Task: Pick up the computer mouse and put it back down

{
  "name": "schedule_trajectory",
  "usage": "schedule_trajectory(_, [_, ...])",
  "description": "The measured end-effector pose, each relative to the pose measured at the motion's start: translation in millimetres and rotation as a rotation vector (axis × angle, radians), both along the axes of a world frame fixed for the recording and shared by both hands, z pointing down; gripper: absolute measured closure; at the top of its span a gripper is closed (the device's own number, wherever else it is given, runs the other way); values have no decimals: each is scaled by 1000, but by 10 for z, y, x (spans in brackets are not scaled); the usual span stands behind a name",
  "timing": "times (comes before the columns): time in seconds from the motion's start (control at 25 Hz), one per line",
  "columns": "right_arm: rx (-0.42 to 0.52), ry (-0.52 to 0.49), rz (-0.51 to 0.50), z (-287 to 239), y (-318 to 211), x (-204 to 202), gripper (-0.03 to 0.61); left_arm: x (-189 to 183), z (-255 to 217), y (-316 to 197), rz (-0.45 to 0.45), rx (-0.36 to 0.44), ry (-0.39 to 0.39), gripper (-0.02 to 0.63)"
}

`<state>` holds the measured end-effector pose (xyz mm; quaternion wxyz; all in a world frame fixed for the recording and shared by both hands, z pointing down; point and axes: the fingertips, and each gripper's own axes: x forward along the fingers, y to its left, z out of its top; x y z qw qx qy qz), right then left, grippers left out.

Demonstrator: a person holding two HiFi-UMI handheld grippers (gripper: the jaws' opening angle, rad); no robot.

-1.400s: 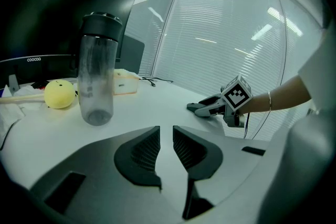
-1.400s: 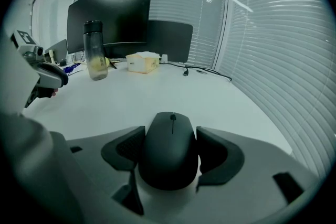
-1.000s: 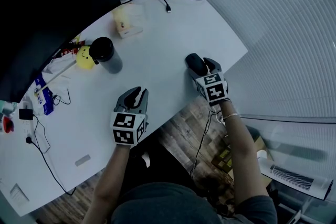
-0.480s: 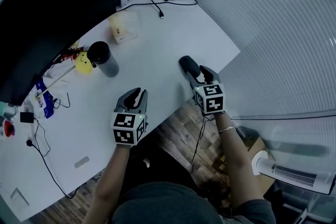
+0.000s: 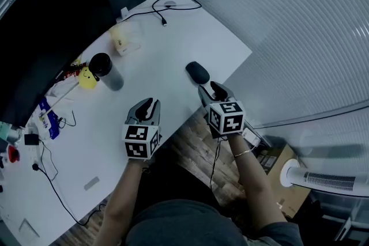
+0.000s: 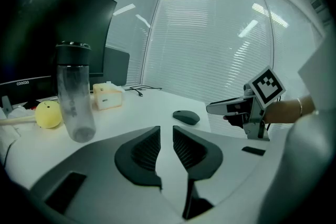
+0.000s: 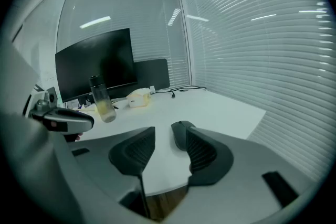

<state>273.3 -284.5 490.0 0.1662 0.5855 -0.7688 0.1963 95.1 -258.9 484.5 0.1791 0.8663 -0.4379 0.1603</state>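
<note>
Closest to me, my left gripper [image 6: 166,128] hangs over the near part of the worktop [image 5: 161,43]. Its jaws are only a slit apart, with nothing between them. My right gripper [image 7: 164,127] sits off the worktop's near edge. Its jaws are closing on empty air, and the pads touch nothing.

Just ahead of the right jaws lies the computer mouse [image 5: 198,72], flat on the worktop close to its edge and free of any grip. In the right gripper view it shows past the tip of the right-hand jaw, so it is a little right of the gap rather than in it. Its long axis runs away from me, roughly in line with where that gripper points. I judge the right hand much the nearer. From the left gripper the mouse is well apart, off to the right.

Farther back stand a dark-lidded bottle [image 5: 106,71] and a yellow ball [image 5: 86,79].
</note>
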Motion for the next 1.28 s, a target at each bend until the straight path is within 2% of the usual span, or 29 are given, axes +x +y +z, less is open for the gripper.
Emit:
schedule_trajectory(0.52, [82,-5,103,-390,618,-209,508,76,-157,190,90,39,4,545])
schedule_trajectory(0.68, [92,-16,160,-467,825,-265,575,7,-205,312,105,43,7,545])
schedule_trajectory(1.04, [84,-53,238,-463,1269,-513,577,-237,-289,587,134,71,9,545])
schedule_trajectory(1.28, [81,-53,237,-463,1601,-650,577,-326,-295,795,144,68,13,545])
